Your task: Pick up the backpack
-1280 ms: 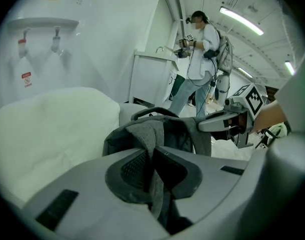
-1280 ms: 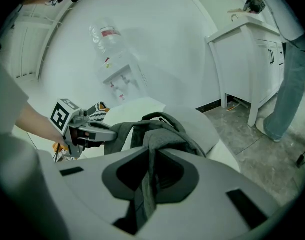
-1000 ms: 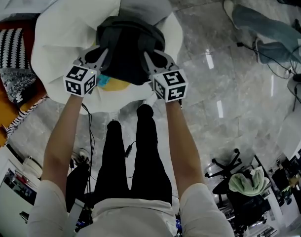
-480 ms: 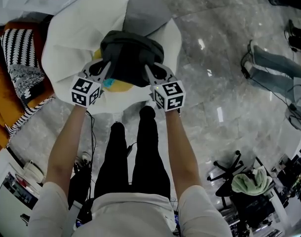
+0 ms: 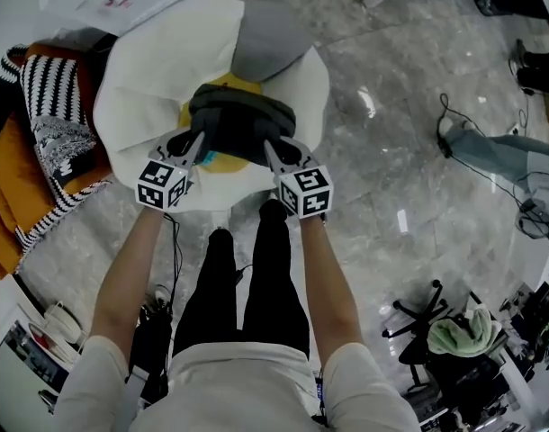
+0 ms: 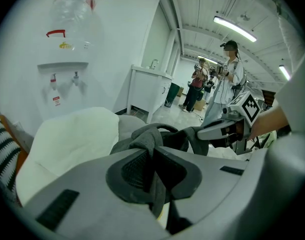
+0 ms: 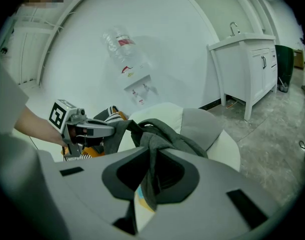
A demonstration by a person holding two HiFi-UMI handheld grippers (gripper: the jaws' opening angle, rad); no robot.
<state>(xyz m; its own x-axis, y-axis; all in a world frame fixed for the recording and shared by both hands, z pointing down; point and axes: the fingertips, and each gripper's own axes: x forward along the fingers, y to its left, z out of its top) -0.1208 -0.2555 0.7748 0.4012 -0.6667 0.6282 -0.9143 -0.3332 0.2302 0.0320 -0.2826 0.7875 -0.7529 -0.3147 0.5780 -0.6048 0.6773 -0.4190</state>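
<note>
Clearly both grips are on cloth. The left gripper (image 6: 152, 168) pinches a fold of the backpack's grey fabric, its jaws having just been closing on it. The right gripper (image 7: 151, 176) is likewise clamped on a fold of the same cloth.

The backpack (image 5: 239, 122) hangs between them just over the white beanbag (image 5: 144, 70); whether it has fully cleared the cushion I cannot tell. Thin folds probably slip easily, so the lift is best done with both hands rising evenly and both pinches firm. A yellow thing (image 5: 222, 160) on the beanbag under the backpack could snag.

Beneath the beanbag is a glossy marble floor (image 5: 391, 142). A striped cloth (image 5: 40, 106) lies just beside the beanbag, an office chair (image 5: 414, 300) stands well apart from it, and a white cabinet (image 7: 247, 64) stands beyond it.
</note>
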